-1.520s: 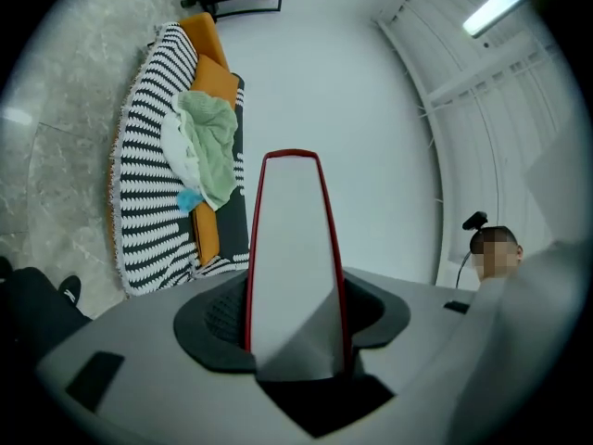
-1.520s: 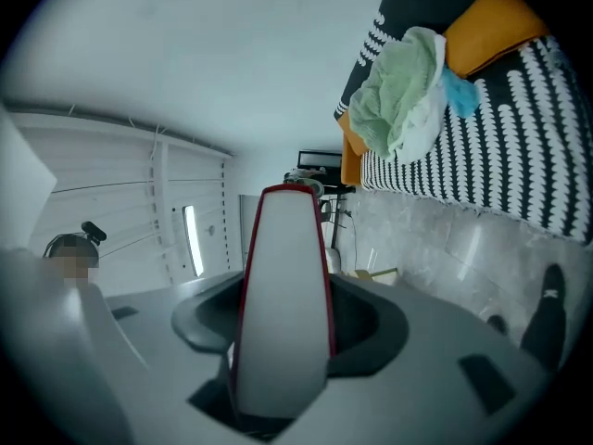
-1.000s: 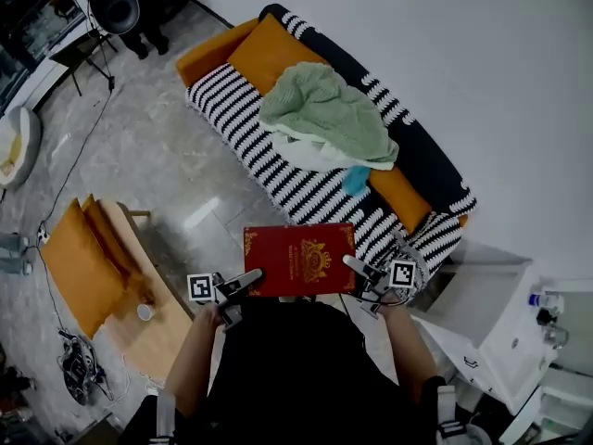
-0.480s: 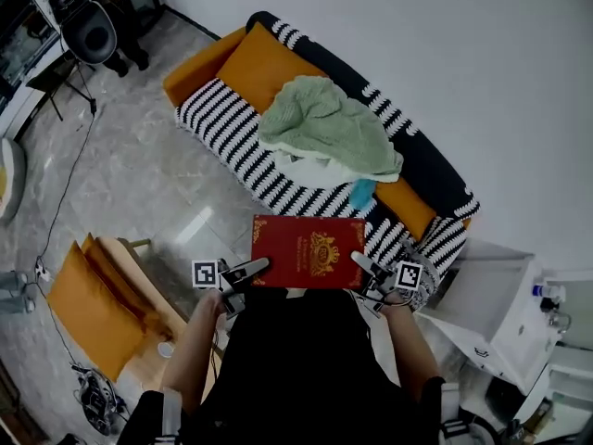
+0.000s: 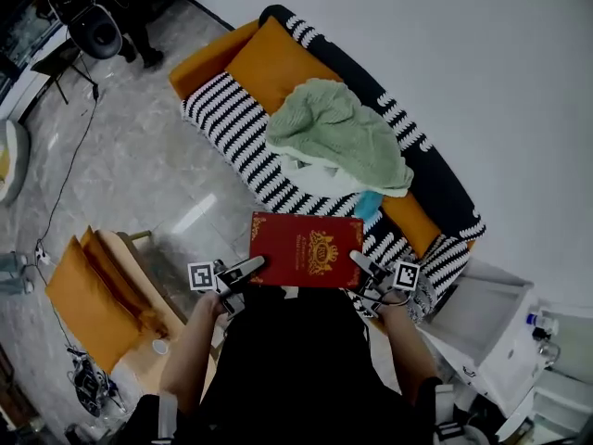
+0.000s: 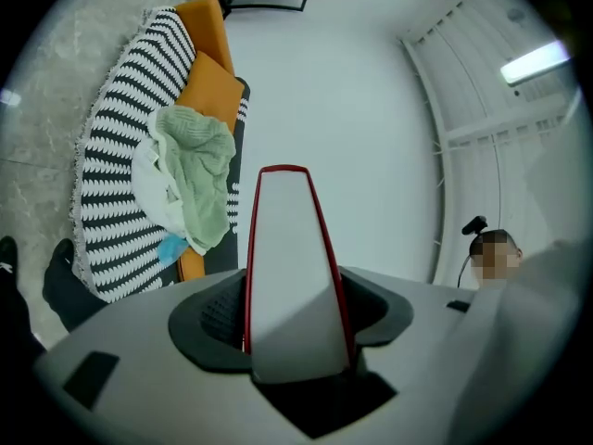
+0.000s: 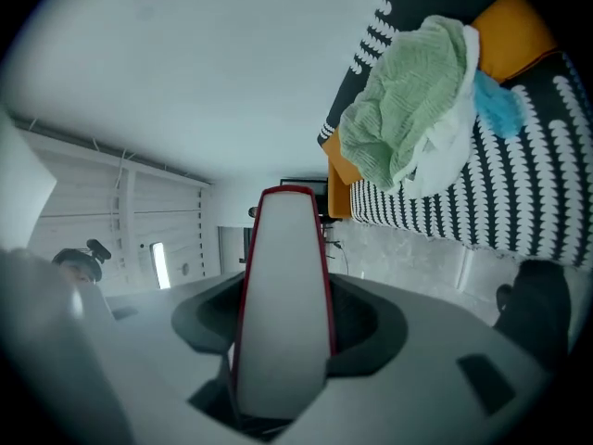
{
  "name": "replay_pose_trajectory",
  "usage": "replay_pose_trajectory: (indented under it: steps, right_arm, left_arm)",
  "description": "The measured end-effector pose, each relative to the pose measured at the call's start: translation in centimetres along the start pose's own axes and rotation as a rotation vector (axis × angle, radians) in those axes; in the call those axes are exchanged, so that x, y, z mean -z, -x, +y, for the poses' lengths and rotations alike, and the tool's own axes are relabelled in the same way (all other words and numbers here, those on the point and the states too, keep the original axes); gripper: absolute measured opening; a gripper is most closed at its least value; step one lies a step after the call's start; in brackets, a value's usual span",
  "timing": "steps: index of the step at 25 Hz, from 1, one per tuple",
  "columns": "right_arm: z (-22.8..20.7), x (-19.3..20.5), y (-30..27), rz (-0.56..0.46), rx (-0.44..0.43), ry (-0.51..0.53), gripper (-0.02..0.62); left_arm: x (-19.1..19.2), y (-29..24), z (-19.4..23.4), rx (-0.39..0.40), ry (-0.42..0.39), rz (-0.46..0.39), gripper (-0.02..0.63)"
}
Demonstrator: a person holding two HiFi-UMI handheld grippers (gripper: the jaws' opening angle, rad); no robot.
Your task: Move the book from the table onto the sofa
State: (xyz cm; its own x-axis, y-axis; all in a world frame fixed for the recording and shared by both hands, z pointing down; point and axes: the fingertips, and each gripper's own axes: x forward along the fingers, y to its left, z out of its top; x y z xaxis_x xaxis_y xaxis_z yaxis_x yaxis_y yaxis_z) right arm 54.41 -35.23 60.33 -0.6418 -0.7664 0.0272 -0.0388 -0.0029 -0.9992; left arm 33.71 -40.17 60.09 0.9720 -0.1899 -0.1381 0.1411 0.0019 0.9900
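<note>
The left gripper and the right gripper carry the book between them, clear of any surface. The book lies flat with its red cover up. Its left edge sits between the left fingers and its right edge between the right fingers. In the left gripper view, the page block fills the gap between the two pads, and the red covers bear on them. The left jaws have just been opening slightly, yet the book remains clamped between them. In the right gripper view, the jaws stand equally wide and grip the opposite edge the same way, pads against both covers. Both grippers point roughly level, fingertips toward each other across the book. Beyond the book's far edge, just past both sets of fingertips, lies the sofa, with a black-and-white striped seat. A green blanket is heaped on the seat ahead of the fingers, over a white cloth. A small blue item lies on the seat just beyond the book's far right corner. An orange cushion leans against the sofa back, well beyond the blanket.
</note>
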Motion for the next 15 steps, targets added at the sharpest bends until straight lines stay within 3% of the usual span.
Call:
replay_pose_trajectory:
  steps: [7,15]
  right_arm:
    - [-1.0,-5.8,-1.6,0.073,-0.072,-0.034,0.245]
    - [-3.5,-14.2,0.2,0.003,-0.135,-0.090,0.245]
  left_arm:
    - [-3.2,-4.2,-0.1,-0.071,-0.040,-0.049,0.324]
    - [-5.5,-6.6,1.2,-0.130,-0.014,-0.148,0.324]
